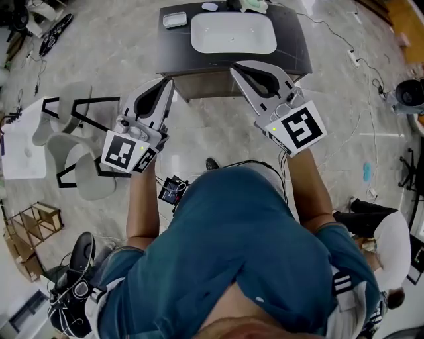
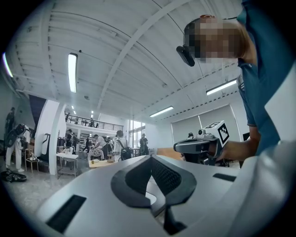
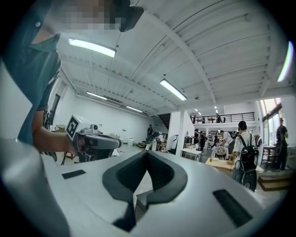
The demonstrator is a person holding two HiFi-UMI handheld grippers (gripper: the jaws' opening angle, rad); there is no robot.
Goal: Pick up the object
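Holding left gripper (image 1: 168,81) and right gripper (image 1: 236,67) closed and empty, presumably because the washbasin cabinet (image 1: 298,48) ahead of their fingertips isn't reached.

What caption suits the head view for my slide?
Left gripper and right gripper, both shut and empty, held out before a dark counter with a white sink.

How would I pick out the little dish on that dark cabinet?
Find the dark cabinet at the top of the head view. A big white basin fills its middle. The dish lies left of the basin, near the corner: small, rectangular and pale grey.
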